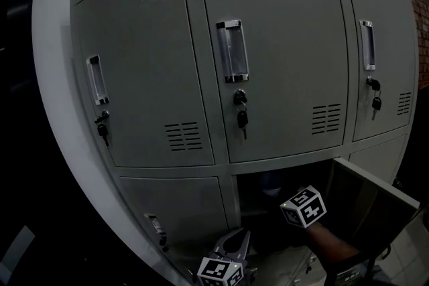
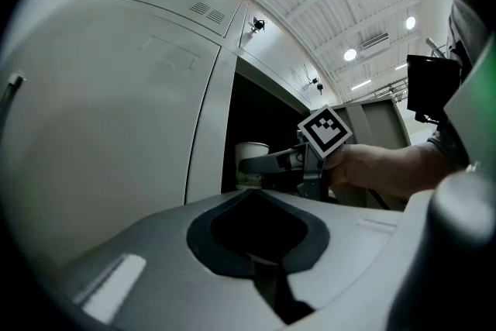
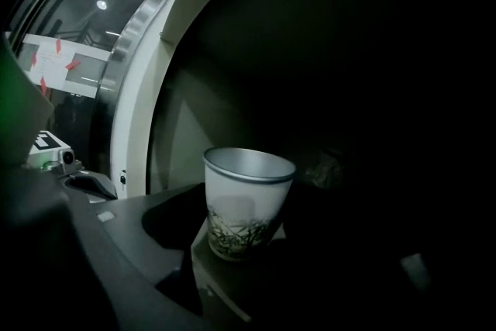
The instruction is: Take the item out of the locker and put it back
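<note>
A white paper cup (image 3: 246,201) with a green plant print stands between the jaws of my right gripper (image 3: 249,238), deep in the dark open lower locker (image 1: 268,211). The jaws stand wide, with a pad against the cup's lower wall. From the head view the cup (image 1: 271,183) is a pale shape just beyond the right gripper's marker cube (image 1: 305,205). The left gripper view shows the cup (image 2: 249,159) with the right jaw lying across it. My left gripper (image 1: 240,238) hangs outside, below the opening, its jaws together and nothing in them.
The open locker's door (image 1: 379,201) swings out to the right, beside my right forearm. The upper doors are closed, with keys (image 1: 241,118) hanging from their locks. The lower left door (image 1: 181,211) is closed too. Brick wall shows above the cabinet.
</note>
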The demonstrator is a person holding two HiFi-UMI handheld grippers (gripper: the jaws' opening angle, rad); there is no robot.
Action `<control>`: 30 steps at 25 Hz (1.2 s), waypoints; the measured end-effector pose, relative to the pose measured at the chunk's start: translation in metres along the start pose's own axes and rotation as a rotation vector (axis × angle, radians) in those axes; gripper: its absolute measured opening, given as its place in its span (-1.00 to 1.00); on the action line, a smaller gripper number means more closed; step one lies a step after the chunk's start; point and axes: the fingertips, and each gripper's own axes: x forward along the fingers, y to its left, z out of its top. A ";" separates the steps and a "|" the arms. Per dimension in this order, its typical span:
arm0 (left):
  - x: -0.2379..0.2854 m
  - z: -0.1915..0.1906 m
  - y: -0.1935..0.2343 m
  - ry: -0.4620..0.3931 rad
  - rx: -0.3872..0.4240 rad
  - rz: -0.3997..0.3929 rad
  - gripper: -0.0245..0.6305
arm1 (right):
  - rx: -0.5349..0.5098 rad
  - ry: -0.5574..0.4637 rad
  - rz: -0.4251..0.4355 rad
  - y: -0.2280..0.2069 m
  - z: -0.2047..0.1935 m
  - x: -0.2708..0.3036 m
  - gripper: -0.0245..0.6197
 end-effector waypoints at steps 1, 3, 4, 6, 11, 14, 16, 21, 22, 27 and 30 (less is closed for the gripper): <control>0.000 0.001 0.000 -0.002 0.000 0.000 -0.93 | 0.002 0.005 0.002 0.000 -0.001 0.002 0.04; 0.001 0.002 0.000 -0.008 -0.001 -0.001 -0.93 | 0.004 0.020 0.009 0.001 -0.003 0.005 0.04; 0.002 0.002 0.000 -0.010 -0.002 -0.002 -0.93 | 0.002 0.029 0.012 0.002 -0.004 0.006 0.03; 0.003 0.002 0.000 -0.011 -0.004 -0.004 -0.93 | -0.005 0.041 0.013 0.003 -0.005 0.007 0.04; 0.003 0.002 -0.002 -0.010 -0.006 -0.005 -0.93 | -0.002 0.053 0.020 0.004 -0.006 0.008 0.06; 0.002 0.001 -0.002 -0.005 -0.005 -0.002 -0.93 | -0.001 0.047 0.019 0.005 -0.006 0.007 0.08; 0.001 0.001 -0.002 -0.004 -0.006 0.000 -0.93 | 0.009 0.038 0.016 0.005 -0.005 0.005 0.09; -0.002 0.005 -0.004 -0.009 -0.009 -0.002 -0.93 | 0.034 0.006 0.001 0.001 -0.002 -0.002 0.10; -0.003 0.005 -0.004 -0.010 -0.009 -0.004 -0.93 | 0.039 0.002 -0.001 0.002 -0.002 -0.004 0.10; -0.005 0.007 -0.007 -0.011 -0.013 -0.018 -0.93 | 0.049 -0.020 -0.045 -0.001 -0.002 -0.018 0.10; -0.008 0.009 -0.009 -0.012 -0.022 -0.033 -0.93 | 0.053 -0.023 -0.059 0.001 -0.003 -0.027 0.09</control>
